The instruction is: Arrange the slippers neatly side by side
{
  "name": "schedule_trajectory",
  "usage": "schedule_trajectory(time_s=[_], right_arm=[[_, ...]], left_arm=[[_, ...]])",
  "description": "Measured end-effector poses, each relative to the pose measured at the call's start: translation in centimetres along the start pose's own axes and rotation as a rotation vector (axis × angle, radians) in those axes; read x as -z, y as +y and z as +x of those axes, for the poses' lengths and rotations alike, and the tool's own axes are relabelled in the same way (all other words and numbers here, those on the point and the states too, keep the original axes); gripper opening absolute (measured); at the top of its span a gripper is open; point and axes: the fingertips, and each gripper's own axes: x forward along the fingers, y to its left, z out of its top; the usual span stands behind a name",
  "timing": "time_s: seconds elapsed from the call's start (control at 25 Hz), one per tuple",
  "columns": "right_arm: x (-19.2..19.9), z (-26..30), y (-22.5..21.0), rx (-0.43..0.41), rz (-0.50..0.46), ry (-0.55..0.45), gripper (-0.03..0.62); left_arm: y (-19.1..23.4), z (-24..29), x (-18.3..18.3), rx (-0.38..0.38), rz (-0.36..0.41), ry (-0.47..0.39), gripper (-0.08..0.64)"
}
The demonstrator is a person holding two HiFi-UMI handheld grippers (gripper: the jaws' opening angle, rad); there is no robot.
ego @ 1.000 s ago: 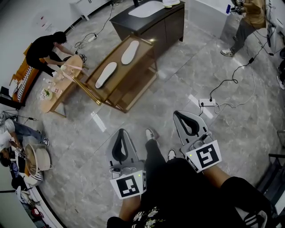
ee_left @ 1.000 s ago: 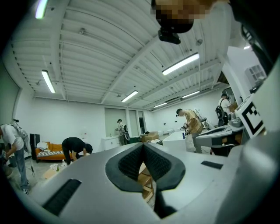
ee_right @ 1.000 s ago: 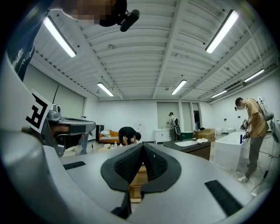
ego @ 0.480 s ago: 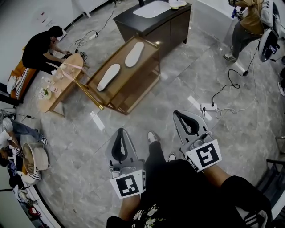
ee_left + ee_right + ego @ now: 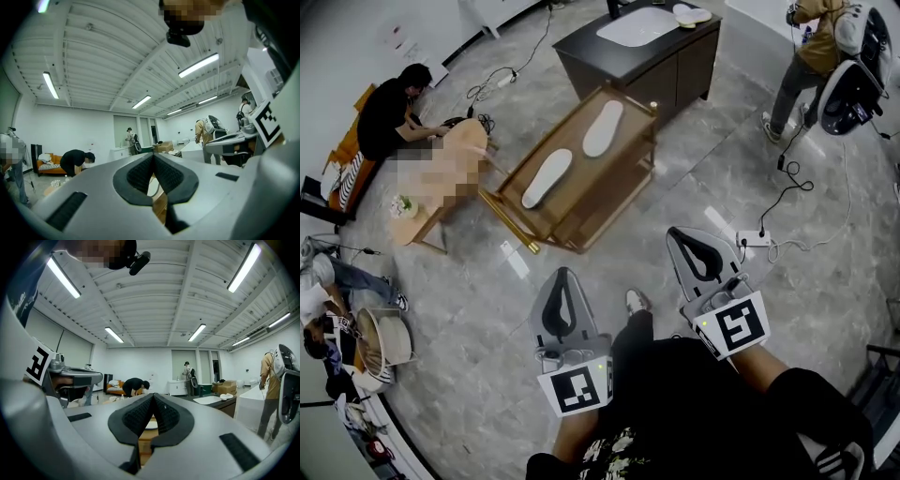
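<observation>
Both claws are clenched with nothing between their pads: the left claw [image 5: 563, 276] and the right claw [image 5: 685, 235] point level over the grey marble floor [image 5: 487, 319], on the wearer's side of the wooden counter [image 5: 577, 156] and well apart from it, a state each claw's own view confirms, left [image 5: 153, 157] and right [image 5: 153, 396]. Two white slippers lie flat on the counter's top, one [image 5: 547, 178] toward the counter's near-left end and the other [image 5: 603, 128] toward its far end, set roughly end to end with bare wood between them, not side by side and not touching. Just beyond the counter's far end stands a dark cabinet [image 5: 675, 70] with a white top. Left of the counter a person in black [image 5: 386, 114] crouches by a low round table. Right of the counter, near the right claw, a power strip [image 5: 754, 240] lies on the floor with its cable. Well beyond that, to the counter's far right, stands another person [image 5: 802, 52]. Between the two claws, on the counter's near side, the wearer's own shoe [image 5: 637, 302] shows.
</observation>
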Motion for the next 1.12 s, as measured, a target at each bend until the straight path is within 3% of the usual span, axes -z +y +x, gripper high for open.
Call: schedule_trajectory(time_s=[0.8, 1.12], right_arm=[[-1.7, 9.7, 0.1, 0.035, -0.062, -0.056, -0.006], [-1.5, 10.7, -0.6, 0.102, -0.067, -0.044, -0.006]], left_arm=[[6.9, 7.7, 0.2, 0.045, 0.015, -0.063, 0.000], [7.6, 9.5, 0.8, 0.102, 0.007, -0.089, 0.000]])
